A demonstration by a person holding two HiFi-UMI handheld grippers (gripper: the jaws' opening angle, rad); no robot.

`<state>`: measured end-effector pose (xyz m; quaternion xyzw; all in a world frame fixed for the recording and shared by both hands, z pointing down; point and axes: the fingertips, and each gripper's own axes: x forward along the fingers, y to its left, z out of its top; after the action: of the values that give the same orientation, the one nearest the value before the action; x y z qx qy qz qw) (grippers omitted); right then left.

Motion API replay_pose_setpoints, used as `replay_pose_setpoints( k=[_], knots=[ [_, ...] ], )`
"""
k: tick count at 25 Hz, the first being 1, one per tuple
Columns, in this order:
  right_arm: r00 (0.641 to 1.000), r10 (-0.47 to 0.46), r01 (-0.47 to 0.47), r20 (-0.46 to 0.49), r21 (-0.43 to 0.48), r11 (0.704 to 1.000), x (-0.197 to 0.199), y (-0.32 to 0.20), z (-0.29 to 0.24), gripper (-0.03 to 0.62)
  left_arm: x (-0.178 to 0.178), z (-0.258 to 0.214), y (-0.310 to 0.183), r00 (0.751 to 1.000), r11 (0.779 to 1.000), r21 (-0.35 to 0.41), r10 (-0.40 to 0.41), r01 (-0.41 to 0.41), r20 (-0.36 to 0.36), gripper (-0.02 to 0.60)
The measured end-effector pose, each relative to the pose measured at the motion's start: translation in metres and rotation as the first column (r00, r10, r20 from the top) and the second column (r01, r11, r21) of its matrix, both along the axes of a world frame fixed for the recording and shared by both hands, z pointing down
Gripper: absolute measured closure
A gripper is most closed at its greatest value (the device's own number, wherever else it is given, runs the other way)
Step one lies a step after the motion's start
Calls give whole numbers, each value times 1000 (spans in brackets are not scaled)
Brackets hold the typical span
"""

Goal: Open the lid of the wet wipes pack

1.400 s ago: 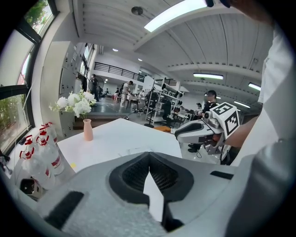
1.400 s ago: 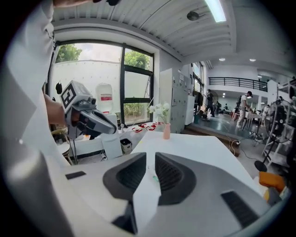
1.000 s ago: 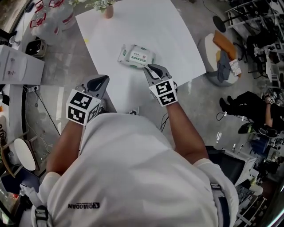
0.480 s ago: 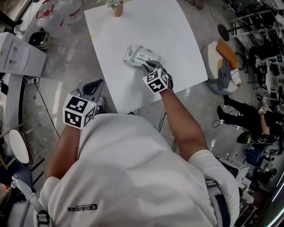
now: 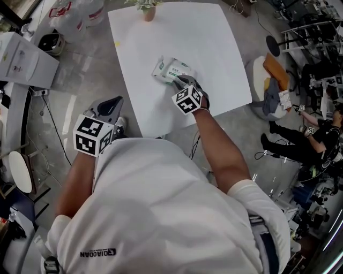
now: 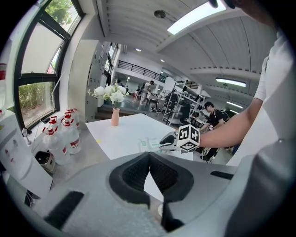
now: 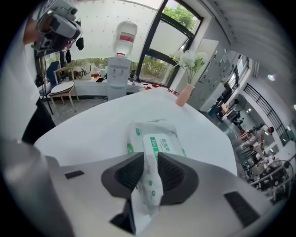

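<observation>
Right claw: jaws opening, with the crimped near end of the wet wipes pack between the 2 pads and touching both.

Left claw: closed and empty, off the table; the pack lies well ahead and to its right.

Judgement: the lid flap sits just ahead of the right claw's tips. Re-seat on the flap's edge, pin the pack with the left claw, peel slowly.

The white table carries 1 vase at the far edge. Open workshop with large windows and a water dispenser.
</observation>
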<state>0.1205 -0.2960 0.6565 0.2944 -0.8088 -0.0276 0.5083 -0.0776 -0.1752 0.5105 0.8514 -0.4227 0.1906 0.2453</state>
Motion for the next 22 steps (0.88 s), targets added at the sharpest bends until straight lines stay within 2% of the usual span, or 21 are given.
replay_pose_setpoints(
  k=[12,18,22],
  knots=[
    [999,1,-2,-42,-26,1000,-3,-9,10,484,6,-1,-7,999,999,-4,32,-32,2,574],
    [996,64,-56,69,-113,992,2,-11,3,500,11,-1,-6,999,999,-1,40,-40,-1,574],
    [994,59,-47,96,-125,991,0,-11,-5,538,11,0,-5,999,999,-2,42,-42,-2,572]
  ],
)
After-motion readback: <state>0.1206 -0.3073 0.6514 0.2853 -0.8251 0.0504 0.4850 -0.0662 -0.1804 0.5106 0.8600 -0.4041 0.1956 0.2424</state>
